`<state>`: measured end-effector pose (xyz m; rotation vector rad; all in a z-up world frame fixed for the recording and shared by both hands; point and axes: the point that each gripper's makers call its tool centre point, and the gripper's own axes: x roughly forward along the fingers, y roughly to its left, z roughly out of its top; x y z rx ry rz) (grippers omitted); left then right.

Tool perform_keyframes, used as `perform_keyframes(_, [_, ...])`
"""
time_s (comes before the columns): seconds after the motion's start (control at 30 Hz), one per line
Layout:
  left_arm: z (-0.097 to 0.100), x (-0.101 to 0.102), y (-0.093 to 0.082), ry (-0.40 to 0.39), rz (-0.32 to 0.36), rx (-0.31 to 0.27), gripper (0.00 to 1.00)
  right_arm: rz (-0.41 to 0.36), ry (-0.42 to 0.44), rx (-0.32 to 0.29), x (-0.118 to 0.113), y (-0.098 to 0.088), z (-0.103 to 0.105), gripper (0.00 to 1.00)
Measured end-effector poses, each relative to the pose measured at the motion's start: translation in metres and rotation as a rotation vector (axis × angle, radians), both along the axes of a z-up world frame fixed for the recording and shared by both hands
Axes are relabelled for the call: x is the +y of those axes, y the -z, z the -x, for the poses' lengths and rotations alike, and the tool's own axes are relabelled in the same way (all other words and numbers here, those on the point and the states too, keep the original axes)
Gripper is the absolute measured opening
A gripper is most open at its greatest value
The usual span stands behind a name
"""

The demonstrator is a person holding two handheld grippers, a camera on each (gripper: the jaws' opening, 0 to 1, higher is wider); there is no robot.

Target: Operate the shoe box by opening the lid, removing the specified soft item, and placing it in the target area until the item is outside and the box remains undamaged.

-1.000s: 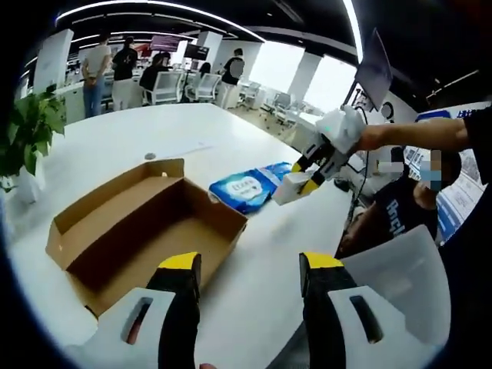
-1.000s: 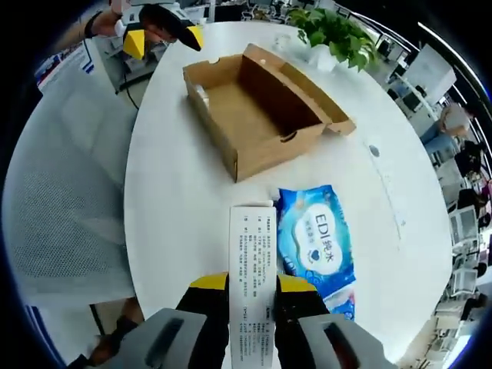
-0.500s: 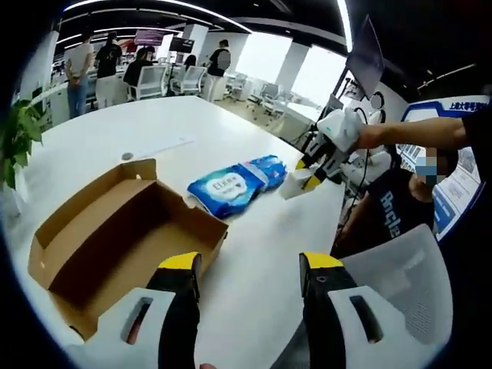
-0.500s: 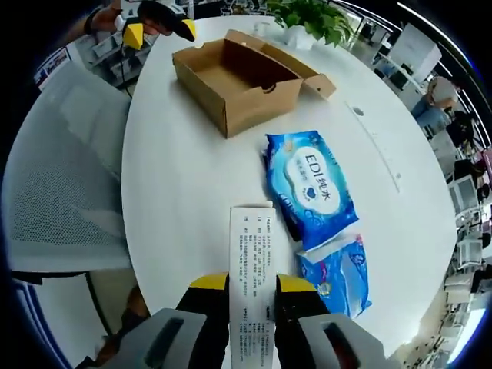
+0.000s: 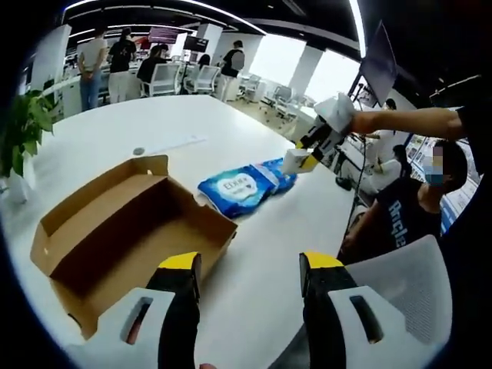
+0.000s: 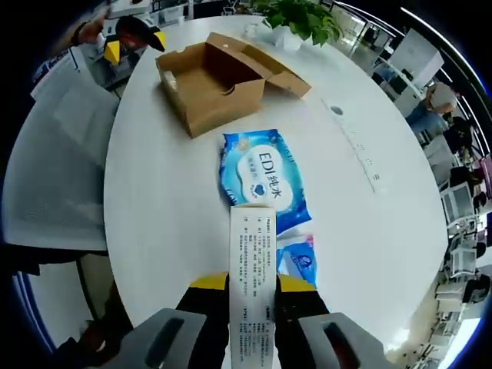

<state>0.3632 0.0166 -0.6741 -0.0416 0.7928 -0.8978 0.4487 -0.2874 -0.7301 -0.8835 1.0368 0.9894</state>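
I've got the white pack [image 6: 252,288] clamped in my right gripper [image 6: 252,286], long axis running forward over the blue wipes [image 6: 264,179]; left gripper [image 5: 250,270] wide, empty, nearer the shoe box [image 5: 123,231]

A potted plant [image 6: 301,19] stands at the white counter [image 6: 177,200] edge; a mesh chair [image 5: 400,280] sits beside it, and people stand by far desks.

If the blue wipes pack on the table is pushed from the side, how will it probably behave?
The blue wipes pack lies flat on the white table, so it will probably slide, not roll or tip. Its wrapper looks glossy, so it may slip easily. It looks soft and may bend a little if lifted by one end.
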Motion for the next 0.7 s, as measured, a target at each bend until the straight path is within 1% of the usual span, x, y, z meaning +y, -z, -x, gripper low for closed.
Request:
perform_keyframes(0.17, [-0.001,0.019,-0.002,-0.056,-0.012,-0.003,0.53,0.012,-0.013,-0.014,-0.009,-0.001,-0.030,0.18])
perform_keyframes(0.2, [0.000,0.020,-0.002,-0.060,-0.012,-0.003,0.53,0.015,-0.015,-0.015,-0.011,0.000,-0.034,0.18])
perform_keyframes(0.27, [0.002,0.029,-0.003,-0.079,-0.017,-0.005,0.53,0.028,-0.025,-0.017,-0.017,0.004,-0.050,0.18])
perform_keyframes(0.33, [0.004,0.037,-0.003,-0.104,-0.020,-0.004,0.53,0.039,-0.040,-0.018,-0.020,0.009,-0.060,0.18])
perform_keyframes(0.37, [0.005,0.041,-0.003,-0.115,-0.021,-0.002,0.53,0.051,-0.045,-0.023,-0.022,0.012,-0.069,0.18])
perform_keyframes(0.43, [0.008,0.048,-0.002,-0.131,-0.028,0.000,0.53,0.058,-0.051,-0.027,-0.021,0.015,-0.076,0.18])
perform_keyframes(0.5, [0.011,0.056,-0.001,-0.148,-0.037,0.005,0.53,0.058,-0.053,-0.029,-0.019,0.019,-0.088,0.18])
perform_keyframes(0.57, [0.014,0.062,0.000,-0.161,-0.043,0.009,0.53,0.062,-0.062,-0.034,-0.017,0.023,-0.094,0.18])
perform_keyframes(0.7, [0.016,0.073,0.000,-0.186,-0.054,0.012,0.53,0.104,-0.108,-0.043,-0.015,0.031,-0.102,0.18])
